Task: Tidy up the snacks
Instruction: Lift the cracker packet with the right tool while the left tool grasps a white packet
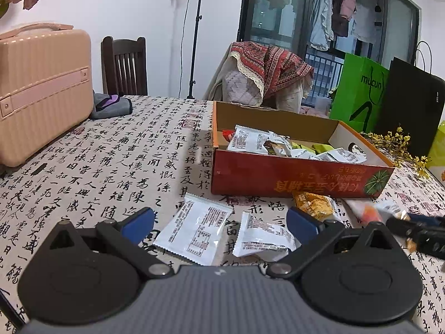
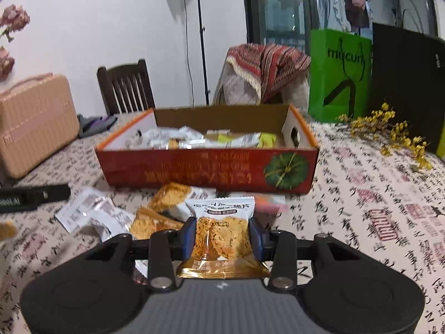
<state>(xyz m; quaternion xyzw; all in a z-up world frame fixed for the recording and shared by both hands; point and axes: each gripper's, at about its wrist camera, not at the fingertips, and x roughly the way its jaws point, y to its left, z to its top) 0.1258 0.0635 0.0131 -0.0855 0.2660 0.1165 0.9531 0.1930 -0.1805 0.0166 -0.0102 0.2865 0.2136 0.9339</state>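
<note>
Right gripper (image 2: 222,235) clamps a cracker pack (image 2: 221,231) upright between its blue pads, jaws narrow on the pack's sides, held just above the table near the box front. Left gripper (image 1: 221,222) has jaws wide, holding nothing; two white packs (image 1: 194,232) lie flat on the cloth between and just ahead of its fingers. Next out: loose orange packs (image 2: 164,194) and more white ones scattered by the box's front wall; right view is motion-blurred there, count unclear. Left view catches the right gripper's black fingers at the right edge. Box (image 1: 292,172), red outside, open top, sits mid-table with packs piled inside. Tablecloth (image 1: 97,167) is white with black calligraphy. Pink case (image 1: 41,91) stands on the far left, grey pouch (image 1: 111,105) beside it. Yellow flowers (image 2: 389,130) lie right of the box, in front of green bag (image 2: 339,75) and black bag (image 2: 406,83). Beyond: dark chair (image 1: 125,64), a chair draped in patterned cloth (image 1: 269,66), light stand (image 2: 201,41), white wall, dark window with hanging laundry.
</note>
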